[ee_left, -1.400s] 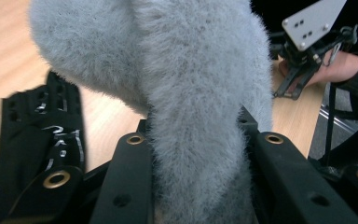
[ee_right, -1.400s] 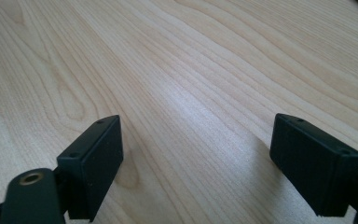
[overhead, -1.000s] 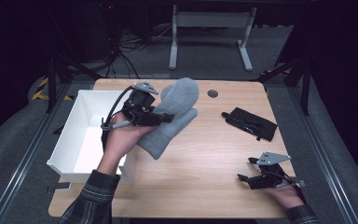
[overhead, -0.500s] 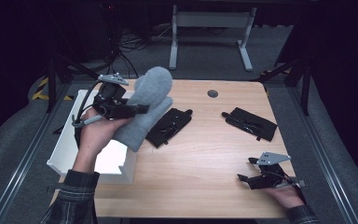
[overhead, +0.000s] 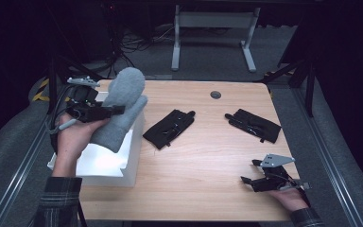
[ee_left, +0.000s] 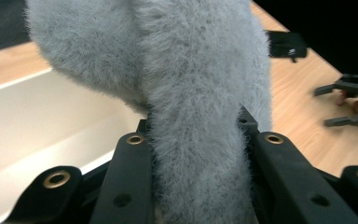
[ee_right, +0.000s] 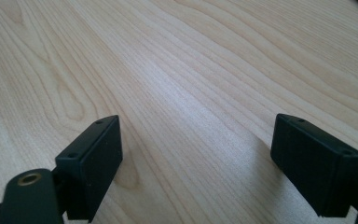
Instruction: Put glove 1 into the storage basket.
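The left tool point(overhead: 116, 109) grips the grey mitten point(overhead: 119, 108) above the white bin point(overhead: 105, 163); its loose end could perhaps snag the bin's rim. The right tool point(overhead: 250, 172) rests open.

grey mitten point(ee_left: 196, 116): top and cuff cut off by frame edges | white bin point(overhead: 123, 161): interior partly hidden behind mitten and left hand point(overhead: 73, 139)

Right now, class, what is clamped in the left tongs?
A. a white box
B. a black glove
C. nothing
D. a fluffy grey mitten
D: the left tongs are shut on the fluffy grey mitten, held above the white box; both black gloves lie on the table.
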Motion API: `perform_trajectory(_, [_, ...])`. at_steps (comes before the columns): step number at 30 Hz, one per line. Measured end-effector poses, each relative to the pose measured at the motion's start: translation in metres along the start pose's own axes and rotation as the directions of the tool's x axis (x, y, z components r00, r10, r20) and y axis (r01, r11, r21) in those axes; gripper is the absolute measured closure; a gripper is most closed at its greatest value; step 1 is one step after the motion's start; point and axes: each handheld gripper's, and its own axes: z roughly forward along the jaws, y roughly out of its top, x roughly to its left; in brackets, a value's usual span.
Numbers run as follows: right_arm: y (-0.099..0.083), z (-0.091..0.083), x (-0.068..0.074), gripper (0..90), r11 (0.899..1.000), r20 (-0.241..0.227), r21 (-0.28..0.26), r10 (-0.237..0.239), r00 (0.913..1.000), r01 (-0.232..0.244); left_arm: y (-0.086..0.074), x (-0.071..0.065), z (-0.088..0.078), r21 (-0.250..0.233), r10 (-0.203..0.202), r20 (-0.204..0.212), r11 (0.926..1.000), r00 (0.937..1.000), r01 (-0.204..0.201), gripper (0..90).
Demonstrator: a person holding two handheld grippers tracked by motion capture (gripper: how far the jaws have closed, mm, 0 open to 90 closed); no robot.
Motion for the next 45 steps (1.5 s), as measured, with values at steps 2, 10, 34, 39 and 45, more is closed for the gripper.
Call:
perform_trajectory(2, [0.0, 0.0, 0.0, 16.9, 1.0, 0.0, 0.0, 0.0, 1.0, 0.0, -0.006, 0.008, 0.0, 0.003, -0.021, -0.015, 0.9998, 0.9997, 0.021, 70.0])
perform_trajectory(10, [0.0, 0.0, 0.0, 16.7, 1.0, 0.001, 0.001, 0.001, 1.0, -0.001, -0.037, 0.034, 0.018, 0.043, -0.119, -0.079, 0.9915, 0.9898, 0.122, 70.0])
perform_trajectory(34, [0.0, 0.0, 0.0, 16.2, 1.0, 0.004, 0.002, 0.003, 1.0, -0.003, -0.112, 0.091, 0.083, 0.2, -0.303, -0.161, 0.9218, 0.9393, 0.332, 69.1])
perform_trajectory(39, [0.0, 0.0, 0.0, 16.2, 1.0, 0.004, 0.002, 0.003, 1.0, -0.003, -0.116, 0.095, 0.094, 0.258, -0.3, -0.213, 0.9004, 0.9298, 0.35, 68.0])
perform_trajectory(45, [0.0, 0.0, 0.0, 16.2, 1.0, 0.004, 0.002, 0.003, 1.0, -0.003, -0.116, 0.095, 0.094, 0.253, -0.296, -0.222, 0.9029, 0.9292, 0.348, 61.5])
